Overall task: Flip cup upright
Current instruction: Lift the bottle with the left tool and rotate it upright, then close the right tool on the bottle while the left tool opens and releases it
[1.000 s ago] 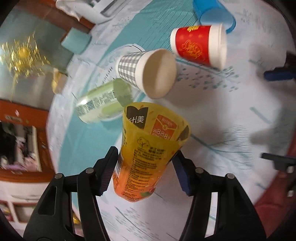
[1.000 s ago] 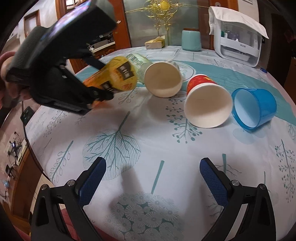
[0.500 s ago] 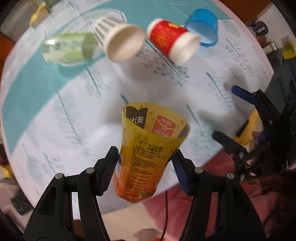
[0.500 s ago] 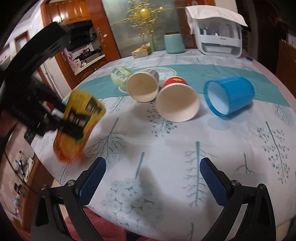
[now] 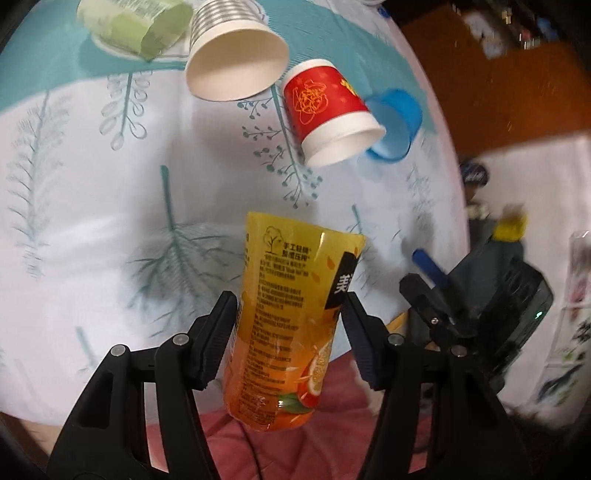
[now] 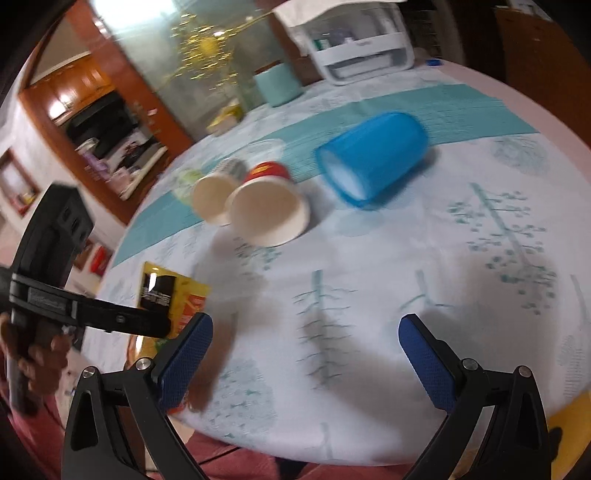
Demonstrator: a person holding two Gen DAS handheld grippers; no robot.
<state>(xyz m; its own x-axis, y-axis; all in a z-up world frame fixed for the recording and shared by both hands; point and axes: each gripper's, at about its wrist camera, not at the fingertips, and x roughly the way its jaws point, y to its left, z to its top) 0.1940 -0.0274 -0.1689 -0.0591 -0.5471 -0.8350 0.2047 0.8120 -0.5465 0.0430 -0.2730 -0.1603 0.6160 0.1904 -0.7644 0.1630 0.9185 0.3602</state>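
Yellow-orange cup (image 5: 288, 317) (black label), red cup (image 5: 325, 107), blue cup (image 6: 373, 155), leaf-print tablecloth (image 6: 369, 295)

In the right wrist view the left claw (image 6: 162, 325) hides the middle of the yellow cup (image 6: 173, 295), and the right claw's finger (image 6: 184, 354) hides its base. The blue cup (image 6: 373, 155) and the shelves behind are smeared by blur. From the left wrist, the red cup (image 5: 325, 107) covers half the blue cup (image 5: 397, 110), and the green cup (image 5: 133, 22) is cut off at the top edge.
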